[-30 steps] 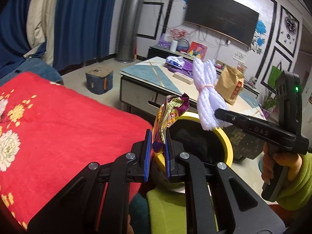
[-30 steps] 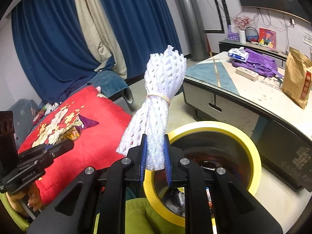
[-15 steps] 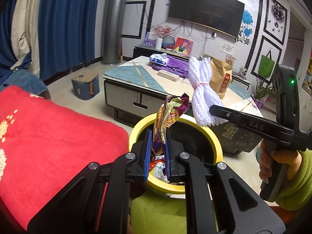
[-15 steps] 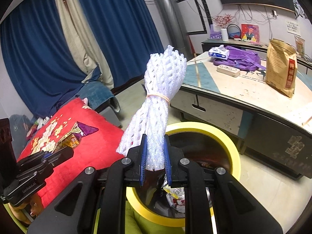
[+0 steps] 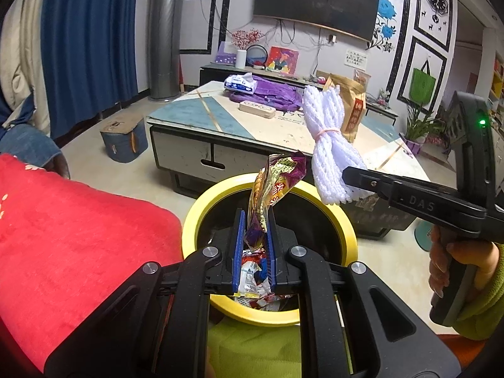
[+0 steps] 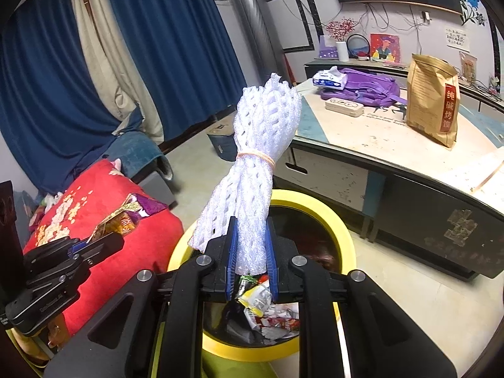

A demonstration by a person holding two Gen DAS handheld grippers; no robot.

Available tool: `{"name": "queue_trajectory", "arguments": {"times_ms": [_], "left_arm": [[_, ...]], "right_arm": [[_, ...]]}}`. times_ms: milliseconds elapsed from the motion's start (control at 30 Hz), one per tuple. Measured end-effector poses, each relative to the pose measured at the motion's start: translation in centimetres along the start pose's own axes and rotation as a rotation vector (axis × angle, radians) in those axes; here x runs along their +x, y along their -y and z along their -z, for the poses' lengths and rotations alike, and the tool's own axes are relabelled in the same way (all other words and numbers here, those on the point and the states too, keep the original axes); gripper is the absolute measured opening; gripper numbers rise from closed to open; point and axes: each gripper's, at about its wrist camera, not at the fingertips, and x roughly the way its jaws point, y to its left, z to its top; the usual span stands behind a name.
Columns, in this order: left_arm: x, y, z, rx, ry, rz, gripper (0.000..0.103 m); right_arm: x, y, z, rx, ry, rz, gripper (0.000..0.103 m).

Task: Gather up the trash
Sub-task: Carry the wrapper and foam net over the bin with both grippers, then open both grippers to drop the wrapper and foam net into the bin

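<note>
Your left tool (image 5: 255,236) grips a crumpled purple-and-yellow snack wrapper (image 5: 274,186); your right tool (image 6: 252,249), marked "DAS", grips a white foam-net bundle (image 6: 255,163). Both hang above the yellow-rimmed black trash bin (image 5: 343,220).

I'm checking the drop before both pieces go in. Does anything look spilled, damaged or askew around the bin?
Nothing stands out. The yellow-rimmed bin stands upright with wrappers inside. The left gripper holds a crumpled snack wrapper and the right gripper a banded white foam net, both over the opening.
</note>
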Motion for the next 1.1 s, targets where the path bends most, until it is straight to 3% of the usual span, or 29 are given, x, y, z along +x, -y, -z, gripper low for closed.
{"name": "queue_trajectory", "arguments": {"times_ms": [467, 567, 667, 800, 900, 967, 1033, 1100], "left_arm": [[3.0, 0.7, -0.3, 0.025, -0.056, 0.008, 0.008], [3.3, 0.7, -0.3, 0.02, -0.066, 0.009, 0.014], [3.4, 0.7, -0.2, 0.019, -0.073, 0.005, 0.023], [3.1, 0.4, 0.0, -0.001, -0.068, -0.008, 0.049], [2.7, -0.1, -0.1, -0.019, -0.06, -0.021, 0.061], [2.3, -0.3, -0.2, -0.032, -0.054, -0.02, 0.068], [2.1, -0.5, -0.3, -0.044, -0.05, -0.021, 0.083], [1.6, -0.7, -0.4, -0.054, -0.044, -0.03, 0.089]], "right_arm": [[1.5, 1.9, 0.7, 0.038, -0.053, 0.005, 0.018], [1.6, 2.1, 0.8, 0.047, -0.056, 0.008, 0.019], [1.6, 2.5, 0.7, 0.063, -0.055, 0.014, 0.023], [1.3, 3.0, 0.7, 0.089, -0.039, 0.029, 0.04], [0.9, 3.3, 0.6, 0.101, -0.027, 0.033, 0.05], [0.6, 3.4, 0.7, 0.104, -0.022, 0.037, 0.051], [0.3, 3.4, 0.6, 0.099, -0.017, 0.039, 0.052], [-0.2, 3.2, 0.7, 0.09, -0.007, 0.042, 0.059]]}}
